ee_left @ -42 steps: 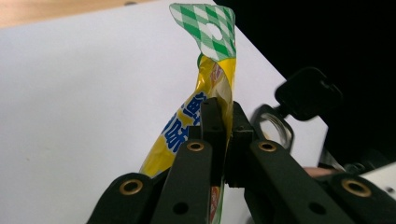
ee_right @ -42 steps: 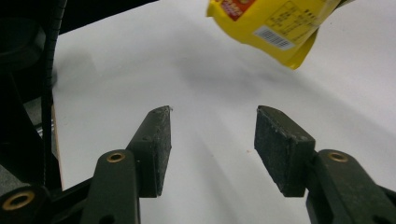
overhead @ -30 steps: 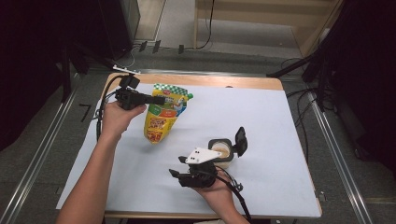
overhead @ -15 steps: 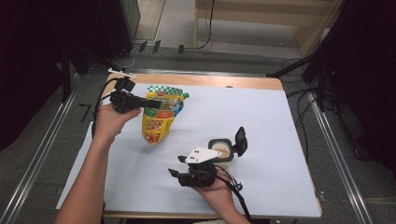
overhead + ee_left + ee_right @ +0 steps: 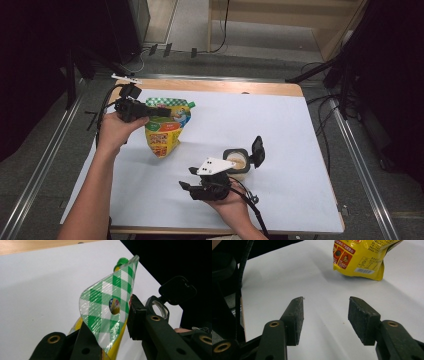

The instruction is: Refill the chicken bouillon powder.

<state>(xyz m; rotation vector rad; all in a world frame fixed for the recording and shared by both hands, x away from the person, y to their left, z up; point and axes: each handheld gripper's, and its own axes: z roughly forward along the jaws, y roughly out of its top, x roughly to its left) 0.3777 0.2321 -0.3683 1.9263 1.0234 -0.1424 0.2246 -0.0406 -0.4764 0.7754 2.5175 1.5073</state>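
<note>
While the left gripper [image 5: 150, 111] is staying at the far left part of the white-covered bench [image 5: 300, 150], its jaws are standing on both sides of the green-checked top seal of the yellow plastic refill pouch with a green cap [image 5: 165, 127]. These jaws have just been opening, and in the left gripper view the right pad seems to be a little away from the film, though I cannot say this for sure because the pouch [image 5: 110, 310] is covering the other pad. The pouch bottom is resting on the bench, so it looks like the person is setting it down there and letting go.

The right gripper [image 5: 192, 186] is resting near the front edge in the person's right hand [image 5: 232, 207], its jaws apart with nothing between them. Just beside it, the small clear jar with an open black flip lid [image 5: 240, 160] is standing upright. Probably the jar is kept open and near because the pouch content is for pouring into it.
</note>
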